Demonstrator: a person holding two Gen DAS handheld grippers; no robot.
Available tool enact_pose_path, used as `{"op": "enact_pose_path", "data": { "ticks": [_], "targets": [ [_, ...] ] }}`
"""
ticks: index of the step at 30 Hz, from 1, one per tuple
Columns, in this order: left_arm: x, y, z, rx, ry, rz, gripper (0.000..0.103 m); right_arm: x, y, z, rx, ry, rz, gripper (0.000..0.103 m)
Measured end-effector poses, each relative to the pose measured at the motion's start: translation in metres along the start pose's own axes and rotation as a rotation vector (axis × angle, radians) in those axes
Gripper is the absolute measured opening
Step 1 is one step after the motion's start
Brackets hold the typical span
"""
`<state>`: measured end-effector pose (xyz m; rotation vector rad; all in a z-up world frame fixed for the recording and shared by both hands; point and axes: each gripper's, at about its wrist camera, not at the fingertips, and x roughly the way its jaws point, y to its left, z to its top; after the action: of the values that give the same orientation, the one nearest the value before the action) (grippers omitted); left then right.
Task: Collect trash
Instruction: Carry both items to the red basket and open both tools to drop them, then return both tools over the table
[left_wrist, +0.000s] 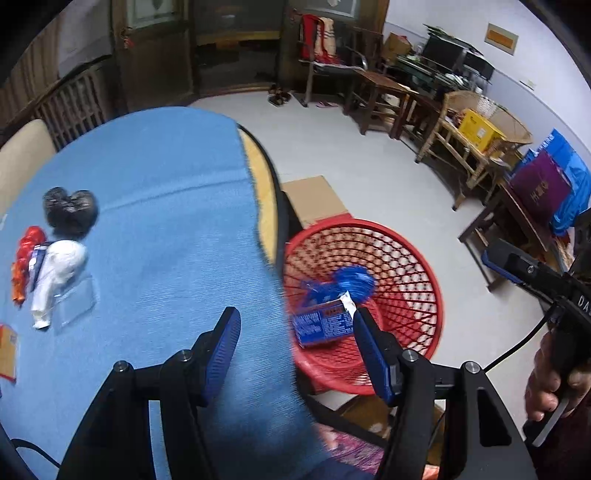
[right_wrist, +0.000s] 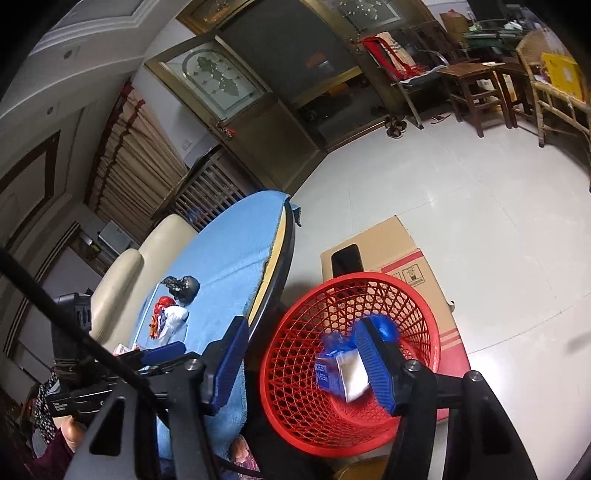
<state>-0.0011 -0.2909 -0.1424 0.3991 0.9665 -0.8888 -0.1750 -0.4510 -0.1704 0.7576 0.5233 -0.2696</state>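
We hold both grippers, left (left_wrist: 295, 339) and right (right_wrist: 306, 363), parted, empty. Blue box (right_wrist: 338, 371) in red basket (right_wrist: 295, 406). Remaining trash (left_wrist: 55, 266) far left on table (left_wrist: 166, 221). Risk: careless reach scatters it.

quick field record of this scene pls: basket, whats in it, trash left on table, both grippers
basket: red mesh basket on the floor beside the table
in basket: blue carton, blue wrapper
left on table: black wad, white wad, red wrapper
left gripper: open, empty
right gripper: open above the basket, nothing gripped
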Motion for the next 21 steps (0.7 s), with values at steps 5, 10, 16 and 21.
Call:
{"op": "enact_pose_path", "data": {
  "ticks": [5, 10, 16, 21],
  "targets": [
    [-0.019, 0.022, -0.013, -0.045, -0.035, 0.056, 0.064, 0.005, 0.017, -0.001, -0.034, 0.008, 0.01, 0.065],
    [-0.043, 0.047, -0.03, -0.092, -0.094, 0.118, 0.066, 0.013, 0.039, -0.003, -0.073, 0.029, 0.021, 0.065],
    [-0.059, 0.076, -0.051, -0.148, -0.115, 0.18, 0.067, 0.028, 0.068, -0.012, -0.121, 0.067, 0.042, 0.065],
    [-0.086, 0.097, -0.067, -0.196, -0.155, 0.283, 0.067, 0.039, 0.093, -0.021, -0.155, 0.098, 0.074, 0.065]
  ]
}}
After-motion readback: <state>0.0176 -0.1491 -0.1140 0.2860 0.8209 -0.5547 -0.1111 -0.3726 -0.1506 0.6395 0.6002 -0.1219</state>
